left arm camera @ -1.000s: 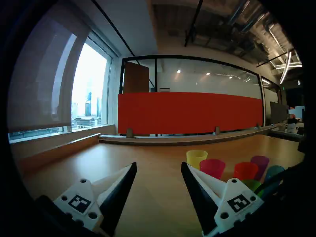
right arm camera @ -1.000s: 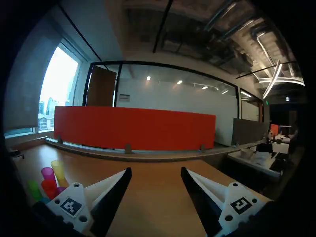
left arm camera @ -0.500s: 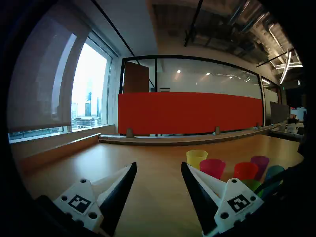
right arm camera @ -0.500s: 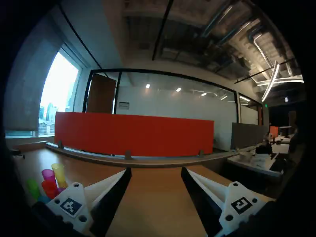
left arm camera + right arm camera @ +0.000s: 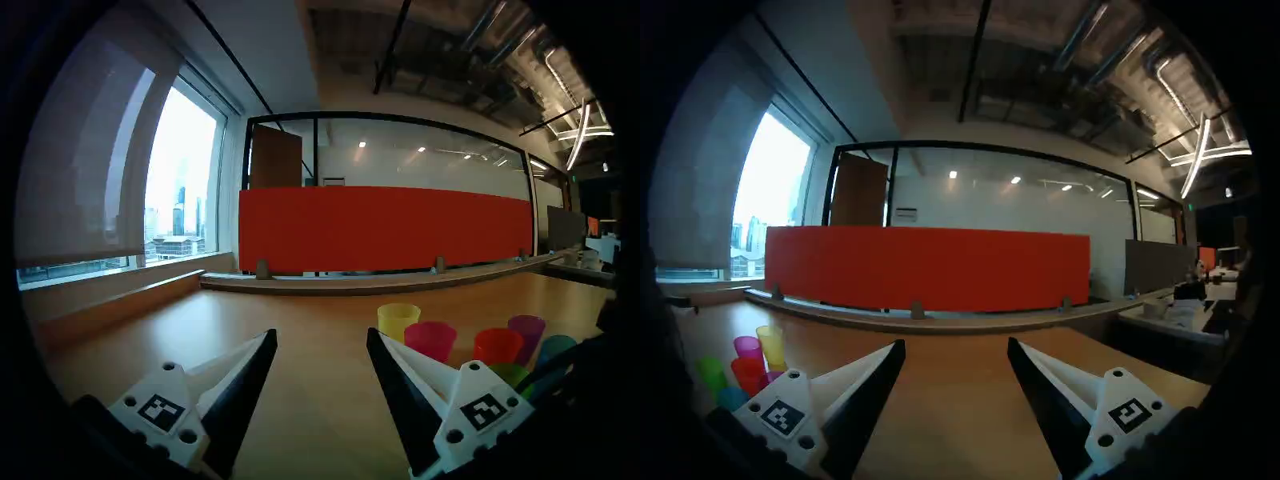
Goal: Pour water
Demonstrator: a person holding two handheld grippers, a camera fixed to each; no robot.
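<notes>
Wood-grain long tabletop (image 5: 240,308) runs up to a flat red divider panel (image 5: 384,228). Left gripper (image 5: 320,332) and right gripper (image 5: 955,342) both hover over it, fingers spread, nothing held. A cluster of small translucent coloured plastic cups (image 5: 430,338) stands just right of the left gripper. Probably light, thin-walled, tippy: pinch mid-wall, gently. Can't tell which holds water.

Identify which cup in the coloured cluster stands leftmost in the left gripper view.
The yellow cup; the pink cup, orange cup, purple cup, teal cup and green cup all stand to its right.
</notes>
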